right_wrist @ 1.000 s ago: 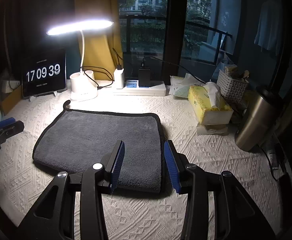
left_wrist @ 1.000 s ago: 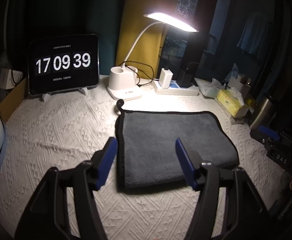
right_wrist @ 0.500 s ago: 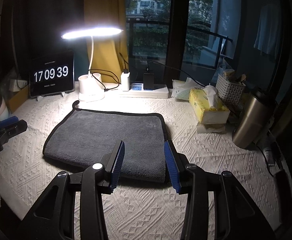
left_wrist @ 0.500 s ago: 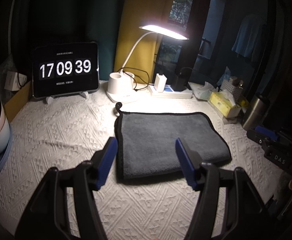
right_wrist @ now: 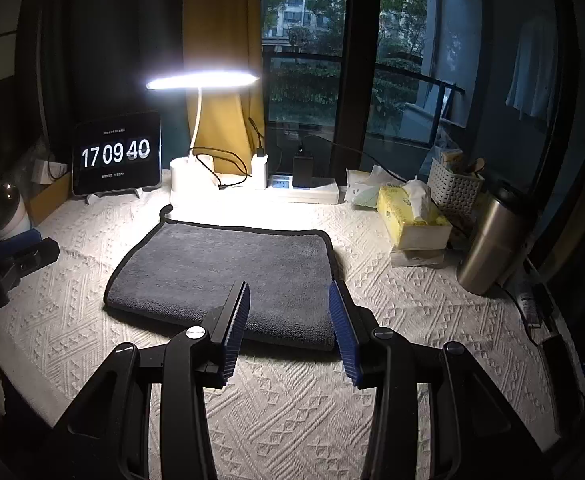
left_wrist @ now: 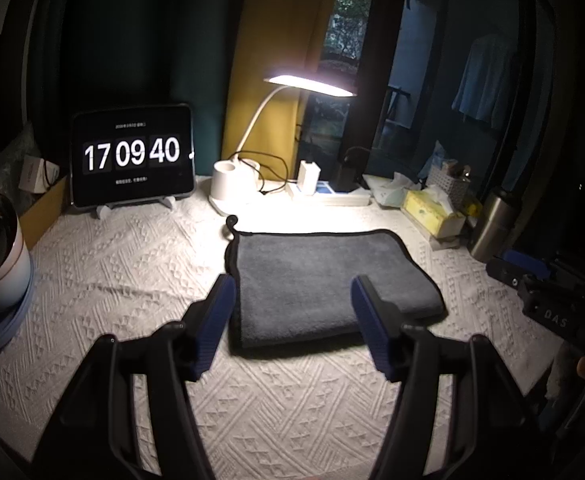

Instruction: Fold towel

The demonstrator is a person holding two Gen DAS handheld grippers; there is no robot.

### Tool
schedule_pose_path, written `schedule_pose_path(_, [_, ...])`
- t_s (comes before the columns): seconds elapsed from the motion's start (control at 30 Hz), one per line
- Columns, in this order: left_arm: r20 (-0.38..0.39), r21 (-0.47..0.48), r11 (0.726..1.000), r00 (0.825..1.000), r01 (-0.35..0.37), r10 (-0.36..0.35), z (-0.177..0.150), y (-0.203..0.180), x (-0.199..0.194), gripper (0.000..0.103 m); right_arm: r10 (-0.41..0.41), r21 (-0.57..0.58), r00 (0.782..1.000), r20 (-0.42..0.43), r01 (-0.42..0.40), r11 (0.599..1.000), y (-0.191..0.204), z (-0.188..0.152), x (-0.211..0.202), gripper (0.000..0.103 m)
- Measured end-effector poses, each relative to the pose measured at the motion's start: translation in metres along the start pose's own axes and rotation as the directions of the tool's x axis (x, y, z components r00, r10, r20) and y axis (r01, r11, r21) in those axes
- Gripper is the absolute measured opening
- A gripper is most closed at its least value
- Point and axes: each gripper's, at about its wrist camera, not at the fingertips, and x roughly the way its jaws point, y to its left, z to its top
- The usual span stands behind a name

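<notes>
The left gripper (left_wrist: 292, 320) hangs wide open and empty; the folded dark grey black-edged towel (left_wrist: 324, 280) lies flat just ahead between its fingers (on white textured cloth (left_wrist: 132, 272)). The right gripper (right_wrist: 288, 328), likewise open and empty, hovers over the towel's near right corner.

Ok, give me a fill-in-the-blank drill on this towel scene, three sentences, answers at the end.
1. The towel is dark ____ with a black edge.
2. The left hand-held gripper and the right hand-held gripper both stand ____, gripping nothing.
3. The tablet clock reads 17 09 ____.

Missing words: grey; open; 40
</notes>
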Motion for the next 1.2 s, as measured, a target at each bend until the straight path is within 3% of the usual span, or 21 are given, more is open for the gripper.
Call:
schedule_pose_path(0.87, [0.15, 0.039, 0.997, 0.987, 0.06, -0.066, -0.005, -0.017, -0.074, 0.063, -0.01, -0.003, 0.994, 0.109, 0.01, 1.0, 0.011, -0.011, -0.073, 0.044])
schedule_pose_path(0.97, [0.174, 0.034, 0.998, 0.983, 0.061, -0.066, -0.003, -0.017, -0.083, 0.067, -0.011, 0.0, 0.992, 0.125, 0.011, 1.0, 0.011, -0.012, -0.082, 0.044])
schedule_pose_path(1.03, [0.186, 0.035, 0.997, 0.98, 0.068, -0.073, -0.002, -0.018, -0.088, 0.079, -0.013, 0.003, 0.991, 0.135, 0.012, 1.0, 0.011, -0.013, -0.089, 0.044])
schedule_pose_path(1.2, [0.217, 0.056, 0.995, 0.972, 0.077, -0.087, -0.002, -0.023, -0.102, 0.09, -0.013, 0.008, 0.987, 0.159, 0.012, 1.0, 0.012, -0.015, -0.105, 0.044])
